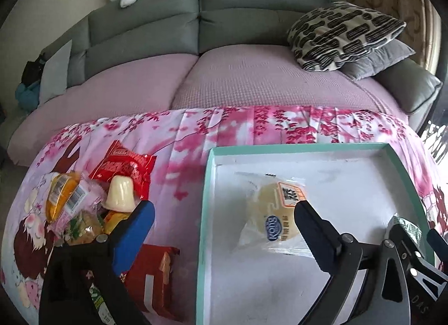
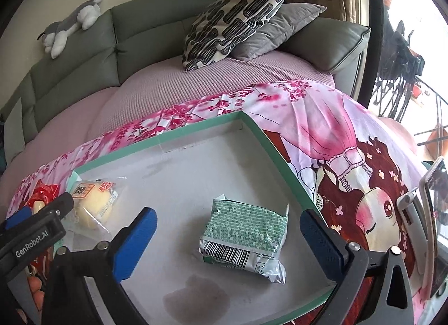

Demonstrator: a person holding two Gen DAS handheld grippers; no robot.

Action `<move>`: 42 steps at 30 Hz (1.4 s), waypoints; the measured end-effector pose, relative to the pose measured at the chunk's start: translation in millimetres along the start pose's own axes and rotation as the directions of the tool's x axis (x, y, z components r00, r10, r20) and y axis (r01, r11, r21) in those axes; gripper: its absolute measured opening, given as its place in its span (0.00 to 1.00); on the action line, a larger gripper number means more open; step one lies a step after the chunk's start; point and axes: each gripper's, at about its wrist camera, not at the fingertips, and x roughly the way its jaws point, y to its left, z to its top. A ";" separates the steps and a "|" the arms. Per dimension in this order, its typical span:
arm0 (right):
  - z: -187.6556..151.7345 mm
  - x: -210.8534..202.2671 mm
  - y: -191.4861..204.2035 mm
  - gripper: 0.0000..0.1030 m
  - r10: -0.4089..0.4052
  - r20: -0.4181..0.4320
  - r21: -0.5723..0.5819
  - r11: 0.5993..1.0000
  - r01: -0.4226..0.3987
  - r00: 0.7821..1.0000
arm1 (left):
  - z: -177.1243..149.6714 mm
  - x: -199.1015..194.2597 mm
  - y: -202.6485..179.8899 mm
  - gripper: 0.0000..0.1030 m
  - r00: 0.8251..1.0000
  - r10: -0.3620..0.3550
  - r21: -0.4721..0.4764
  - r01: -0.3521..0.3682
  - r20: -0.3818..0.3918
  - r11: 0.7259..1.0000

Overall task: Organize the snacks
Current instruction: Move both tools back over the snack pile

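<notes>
The left hand-held gripper (image 1: 221,224) pointed steeply down with its jaws spread wide and nothing between the pads. Just ahead of its right finger lay a round pale bun in crinkled clear film (image 1: 275,213), flat on the white floor of a shallow teal-rimmed cardboard tray (image 1: 296,148). Past its left, blue-padded finger, outside the tray, sat a loose heap of snacks (image 1: 92,201): glossy red foil packets, a waxy cream jelly cup, an orange pouch.

The right hand-held gripper (image 2: 228,229) tilted down the same way, jaws likewise apart, straddling without touching a squarish green-and-white printed foil packet (image 2: 246,235) lying flat in the tray. A dark stain (image 2: 196,297) marked the tray floor nearer the gripper. The tray's far half stood bare. It rested on a worktop draped in a smooth pink blossom-print cloth (image 2: 308,117).
</notes>
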 end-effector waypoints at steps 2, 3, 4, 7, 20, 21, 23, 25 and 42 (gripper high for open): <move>-1.4 2.4 0.6 1.00 0.003 -0.007 -0.004 1.000 -0.003 1.000 | 0.3 0.5 -1.5 0.97 1.000 -0.002 0.000 0.002 -0.001 1.000; -1.8 3.6 1.6 1.00 -0.002 -0.011 -0.009 1.000 0.002 1.000 | 0.5 0.9 -2.2 0.97 1.000 -0.005 -0.001 0.005 -0.002 1.000; -2.2 4.1 2.5 1.00 -0.006 -0.013 -0.017 1.000 0.006 1.000 | 0.4 1.3 -3.0 0.97 1.000 -0.010 0.001 0.010 -0.002 1.000; -2.4 3.1 1.6 1.00 -0.002 -0.012 -0.010 1.000 0.002 1.000 | 0.3 0.1 -3.8 0.97 1.000 -0.011 0.010 0.011 0.011 1.000; -13.0 -23.7 13.4 1.00 0.033 -0.007 -0.022 0.999 -0.033 0.999 | -10.7 -36.8 19.8 0.98 0.996 -0.022 0.000 0.022 0.082 1.000; -13.9 -25.5 14.8 1.00 0.033 -0.007 -0.025 0.999 -0.034 0.999 | -11.7 -40.0 23.1 0.98 0.996 -0.023 -0.001 0.023 0.087 1.000; -16.5 -31.2 19.6 1.00 0.019 -0.009 -0.035 0.999 -0.019 1.000 | -15.0 -47.0 33.1 0.98 0.995 -0.030 -0.002 0.030 0.098 1.000; -18.3 -34.5 22.9 1.00 -0.003 -0.012 -0.042 0.999 0.003 1.000 | -17.1 -52.1 42.5 0.98 0.995 -0.011 -0.007 0.012 0.102 1.000; -24.3 -56.8 86.9 1.00 0.124 0.001 -0.116 0.986 -0.124 0.992 | -42.4 -85.7 173.1 0.98 0.987 0.151 -0.228 -0.136 0.053 0.964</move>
